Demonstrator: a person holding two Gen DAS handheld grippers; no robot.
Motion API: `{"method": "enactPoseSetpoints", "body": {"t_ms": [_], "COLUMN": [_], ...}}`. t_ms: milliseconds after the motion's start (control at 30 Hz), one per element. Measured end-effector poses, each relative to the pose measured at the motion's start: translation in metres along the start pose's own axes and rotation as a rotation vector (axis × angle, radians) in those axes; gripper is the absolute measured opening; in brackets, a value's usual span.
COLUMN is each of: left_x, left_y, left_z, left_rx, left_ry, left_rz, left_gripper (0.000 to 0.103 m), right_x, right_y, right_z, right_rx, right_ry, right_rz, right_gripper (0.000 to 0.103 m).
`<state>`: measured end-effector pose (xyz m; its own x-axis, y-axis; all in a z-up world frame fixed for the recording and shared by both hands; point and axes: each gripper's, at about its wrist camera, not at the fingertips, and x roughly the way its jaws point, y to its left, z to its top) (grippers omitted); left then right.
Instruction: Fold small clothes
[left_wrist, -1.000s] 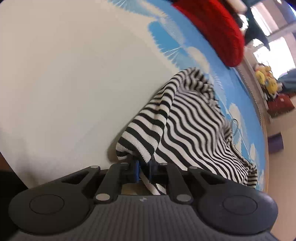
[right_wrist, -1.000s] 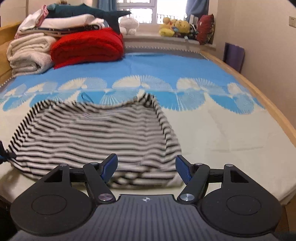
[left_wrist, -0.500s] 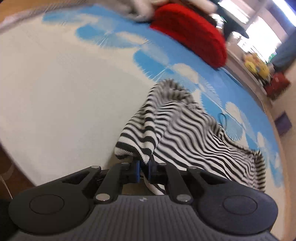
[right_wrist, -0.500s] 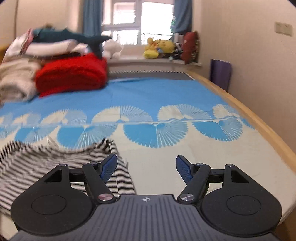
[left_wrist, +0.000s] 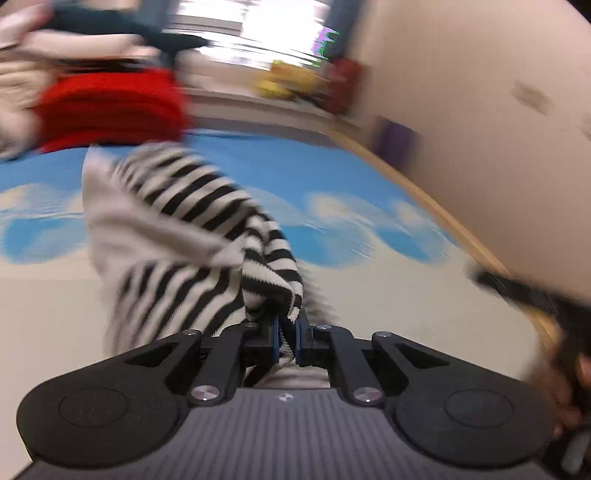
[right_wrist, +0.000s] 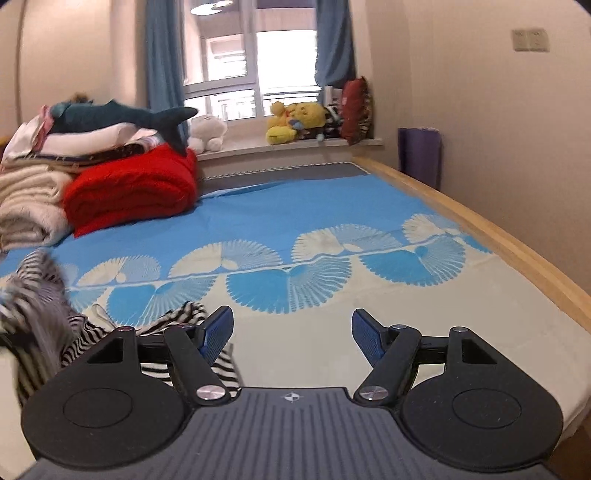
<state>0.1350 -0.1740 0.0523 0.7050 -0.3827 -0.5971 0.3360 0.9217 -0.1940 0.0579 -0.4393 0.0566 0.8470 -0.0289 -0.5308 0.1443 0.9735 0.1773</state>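
Blue fan-patterned bed sheet (right_wrist: 295, 210); fold in progress.
Left hand-held gripper (left_wrist: 286, 341) pinches black-and-white striped knit garment (left_wrist: 192, 206); carry its edge across evenly; right hand-held gripper (right_wrist: 291, 334) gapes empty.

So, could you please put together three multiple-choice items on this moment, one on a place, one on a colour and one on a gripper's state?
1. Where does the folded red blanket lie?
A. at the far left of the bed, beside the pile of pale bedding
B. on the window sill
C. on the floor

2. What colours is the garment being folded?
A. plain blue
B. black and white stripes
C. red and yellow

3. How does the right gripper stand?
A. shut on the garment
B. shut on nothing
C. open, with nothing between its fingers

Key: 1 A, the red blanket lies on the bed; 2 B, the striped garment is pinched in the left gripper; 3 C, the right gripper stands wide over bare sheet.
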Motion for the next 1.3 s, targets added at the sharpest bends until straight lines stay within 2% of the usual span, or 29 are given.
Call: {"method": "enactPoseSetpoints", "body": {"t_ms": [33, 100, 167, 200, 267, 300, 333, 400, 467, 500, 600, 633, 667, 733, 800, 833, 900, 933, 967, 1033, 1133, 1200, 1233, 1300], "left_x": [0.015, 0.052, 0.08, 0.086, 0.076, 0.066, 0.054, 0.033, 0.017, 0.011, 0.002, 0.0, 0.0, 0.004, 0.008, 0.007, -0.002, -0.001, 0.002, 0.012, 0.019, 0.025, 0.032, 0.049], "left_y": [-0.021, -0.054, -0.073, -0.075, -0.064, -0.054, -0.042, -0.012, 0.014, 0.027, 0.06, 0.07, 0.083, 0.105, 0.116, 0.115, 0.11, 0.11, 0.111, 0.11, 0.096, 0.083, 0.078, 0.067], "left_z": [-0.008, -0.028, -0.045, -0.048, -0.044, -0.04, -0.035, -0.025, -0.02, -0.018, -0.018, -0.019, -0.022, -0.028, -0.027, -0.021, -0.013, -0.01, -0.008, -0.009, -0.009, -0.013, -0.018, -0.034], "left_rx": [0.044, 0.118, 0.174, 0.189, 0.173, 0.15, 0.127, 0.12, 0.165, 0.178, 0.176, 0.166, 0.138, 0.05, -0.008, -0.012, 0.005, 0.006, -0.004, -0.019, 0.012, 0.056, 0.082, 0.154], "left_ry": [0.033, 0.151, 0.269, 0.299, 0.281, 0.258, 0.237, 0.21, 0.199, 0.195, 0.196, 0.192, 0.183, 0.177, 0.189, 0.156, 0.096, 0.088, 0.097, 0.141, 0.152, 0.16, 0.178, 0.264], "left_rz": [-0.045, -0.121, -0.16, -0.152, -0.159, -0.179, -0.194, -0.182, -0.121, -0.097, -0.045, -0.027, -0.009, -0.002, 0.028, 0.021, -0.008, -0.022, -0.045, -0.079, -0.138, -0.185, -0.183, -0.15], "left_gripper": [0.007, 0.011, 0.016, 0.019, 0.024, 0.033, 0.037, 0.041, 0.041, 0.041, 0.041, 0.041, 0.041, 0.041, 0.038, 0.038, 0.041, 0.041, 0.041, 0.04, 0.04, 0.041, 0.041, 0.037], "right_x": [0.0, 0.0, 0.002, 0.005, 0.01, 0.013, 0.018, 0.03, 0.051, 0.064, 0.096, 0.106, 0.115, 0.126, 0.138, 0.144, 0.155, 0.157, 0.155, 0.138, 0.105, 0.09, 0.087, 0.092], "right_y": [-0.006, -0.018, -0.027, -0.03, -0.034, -0.035, -0.035, -0.034, -0.028, -0.024, -0.007, 0.0, 0.007, 0.017, 0.022, 0.023, 0.022, 0.023, 0.024, 0.022, -0.011, -0.033, -0.04, -0.045], "right_z": [0.0, 0.0, 0.001, 0.001, 0.0, 0.0, -0.001, -0.002, -0.004, -0.007, -0.016, -0.019, -0.022, -0.025, -0.027, -0.03, -0.035, -0.036, -0.035, -0.026, -0.011, -0.01, -0.013, -0.02], "right_rx": [0.019, 0.052, 0.073, 0.083, 0.101, 0.106, 0.113, 0.125, 0.129, 0.128, 0.128, 0.124, 0.12, 0.123, 0.139, 0.153, 0.172, 0.175, 0.181, 0.196, 0.36, 0.41, 0.393, 0.353], "right_ry": [0.003, 0.007, 0.013, 0.021, 0.044, 0.056, 0.073, 0.119, 0.195, 0.246, 0.384, 0.426, 0.456, 0.471, 0.487, 0.511, 0.554, 0.561, 0.553, 0.479, 0.354, 0.333, 0.339, 0.381], "right_rz": [0.0, 0.001, -0.001, 0.003, 0.017, 0.029, 0.051, 0.104, 0.165, 0.192, 0.243, 0.259, 0.265, 0.252, 0.244, 0.237, 0.206, 0.211, 0.236, 0.274, 0.311, 0.265, 0.209, 0.105], "right_gripper": [0.073, 0.073, 0.073, 0.073, 0.073, 0.073, 0.072, 0.068, 0.04, 0.038, 0.038, 0.04, 0.049, 0.06, 0.06, 0.057, 0.028, 0.0, 0.001, 0.0, 0.0, 0.0, 0.0, 0.0]}}
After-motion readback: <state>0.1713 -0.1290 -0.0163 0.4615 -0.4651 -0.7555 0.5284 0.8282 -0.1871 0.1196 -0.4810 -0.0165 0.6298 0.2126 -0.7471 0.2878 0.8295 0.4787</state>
